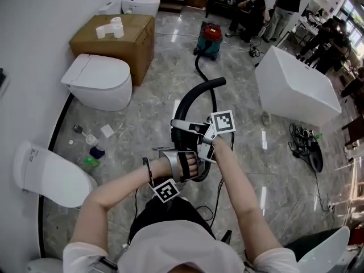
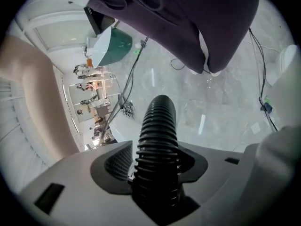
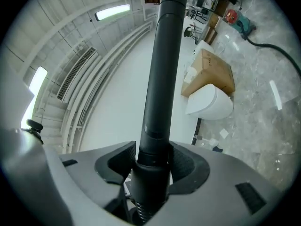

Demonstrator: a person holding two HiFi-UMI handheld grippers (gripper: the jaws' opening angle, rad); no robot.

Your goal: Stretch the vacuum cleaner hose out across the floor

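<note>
A red and green vacuum cleaner (image 1: pixel 209 38) stands far off on the marble floor, and its black hose (image 1: pixel 200 67) runs from it toward me. The hose ends in a smooth curved tube (image 1: pixel 190 98) that arcs up in front of my hands. My right gripper (image 1: pixel 182 128) is shut on the tube's cuff; in the right gripper view (image 3: pixel 150 164) the tube (image 3: pixel 162 69) rises between both pads. Just below, my left gripper (image 1: pixel 198 172) is shut on the ribbed hose (image 2: pixel 157 126), which fills the gap between its jaws (image 2: pixel 157 168).
White toilets (image 1: pixel 99 81) and a cardboard box (image 1: pixel 119 36) line the left wall, with another toilet (image 1: pixel 51 175) nearer me. Small bottles (image 1: pixel 94 149) litter the floor. A white tub (image 1: pixel 293 87) and a cable heap (image 1: pixel 304 144) lie at the right. People (image 1: pixel 284 4) stand at the back.
</note>
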